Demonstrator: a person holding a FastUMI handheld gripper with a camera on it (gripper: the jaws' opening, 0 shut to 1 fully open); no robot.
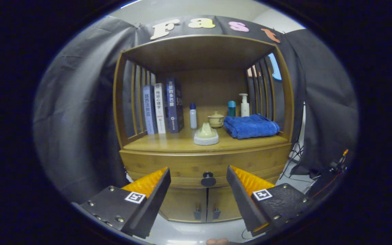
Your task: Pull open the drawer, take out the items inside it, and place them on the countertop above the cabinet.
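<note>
A wooden cabinet stands ahead of me, with its drawer [168, 165] shut. The drawer's dark round knob [208, 179] sits in the gap between my two fingers, a little beyond the fingertips. My gripper [198, 174] is open and holds nothing. Above the drawer lies the countertop [168, 143]. What is inside the drawer is hidden.
On the countertop stand three books [162, 108] at the left, a small white bottle [193, 116], a pale cone-shaped object on a white base [206, 134], a lidded cup [215, 119], a teal bottle [231, 108], a pump bottle [244, 105] and a folded blue towel [250, 126]. Two lower doors [206, 204] sit under the drawer.
</note>
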